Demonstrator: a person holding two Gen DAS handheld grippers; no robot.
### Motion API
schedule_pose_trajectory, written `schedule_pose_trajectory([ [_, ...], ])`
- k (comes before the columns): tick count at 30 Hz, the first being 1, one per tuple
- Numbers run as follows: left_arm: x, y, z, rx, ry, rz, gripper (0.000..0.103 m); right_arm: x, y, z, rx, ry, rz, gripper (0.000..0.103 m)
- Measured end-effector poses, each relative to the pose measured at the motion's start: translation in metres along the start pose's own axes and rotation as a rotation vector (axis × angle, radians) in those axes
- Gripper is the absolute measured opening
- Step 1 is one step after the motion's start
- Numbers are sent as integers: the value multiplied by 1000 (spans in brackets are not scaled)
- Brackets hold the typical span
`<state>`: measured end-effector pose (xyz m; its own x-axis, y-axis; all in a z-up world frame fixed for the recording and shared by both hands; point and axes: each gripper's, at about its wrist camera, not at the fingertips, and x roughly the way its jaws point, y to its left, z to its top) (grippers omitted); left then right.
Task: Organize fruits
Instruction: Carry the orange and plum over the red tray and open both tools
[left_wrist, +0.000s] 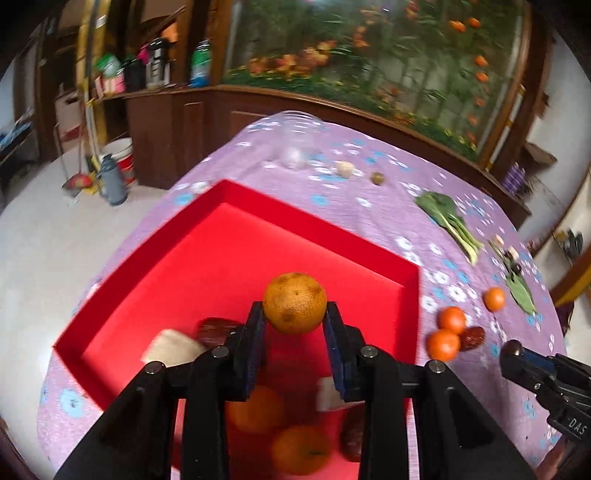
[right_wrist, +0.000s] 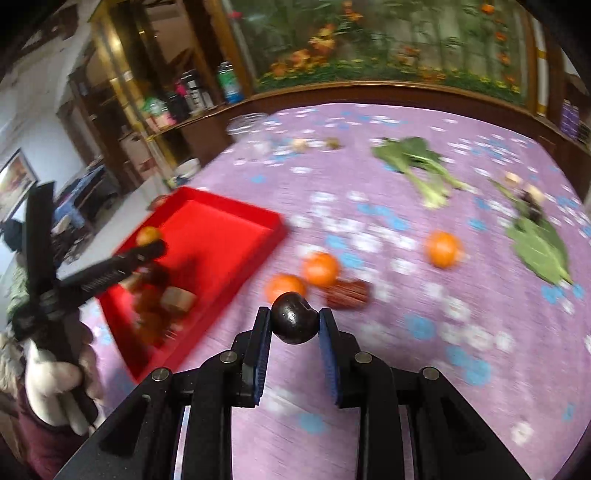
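My left gripper (left_wrist: 294, 314) is shut on an orange (left_wrist: 294, 302) and holds it above the red tray (left_wrist: 236, 240), which holds two oranges (left_wrist: 255, 408), red dates and pale chunks. My right gripper (right_wrist: 294, 319) is shut on a dark round fruit (right_wrist: 294, 317), a plum by its look, above the purple cloth to the right of the tray (right_wrist: 221, 236). The right gripper's tip (left_wrist: 513, 354) shows at the right edge of the left wrist view. The left gripper (right_wrist: 147, 243) with its orange shows in the right wrist view.
Three oranges (right_wrist: 320, 268) and a red date (right_wrist: 349, 293) lie on the flowered purple cloth (right_wrist: 406, 350) right of the tray. Leafy greens (right_wrist: 417, 162), a loose leaf (right_wrist: 539, 254) and small nuts lie farther back. A wooden cabinet stands behind.
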<state>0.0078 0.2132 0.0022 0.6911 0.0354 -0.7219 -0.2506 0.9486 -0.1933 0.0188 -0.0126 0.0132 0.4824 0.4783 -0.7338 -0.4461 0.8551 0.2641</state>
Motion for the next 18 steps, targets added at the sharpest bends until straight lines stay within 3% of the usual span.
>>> schedule_pose_trajectory([
  [7,-3,44,3,-75,-11,56,31,57,56,33,-32,58,112,29],
  [13,-2,61,3,-125,-6,49,34,112,81,45,-24,133,165,30],
  [17,-14,72,5,-179,-38,12,53,124,89,47,-12,136,191,35],
  [18,-17,74,5,-191,-48,1,57,123,90,47,-14,131,195,46],
])
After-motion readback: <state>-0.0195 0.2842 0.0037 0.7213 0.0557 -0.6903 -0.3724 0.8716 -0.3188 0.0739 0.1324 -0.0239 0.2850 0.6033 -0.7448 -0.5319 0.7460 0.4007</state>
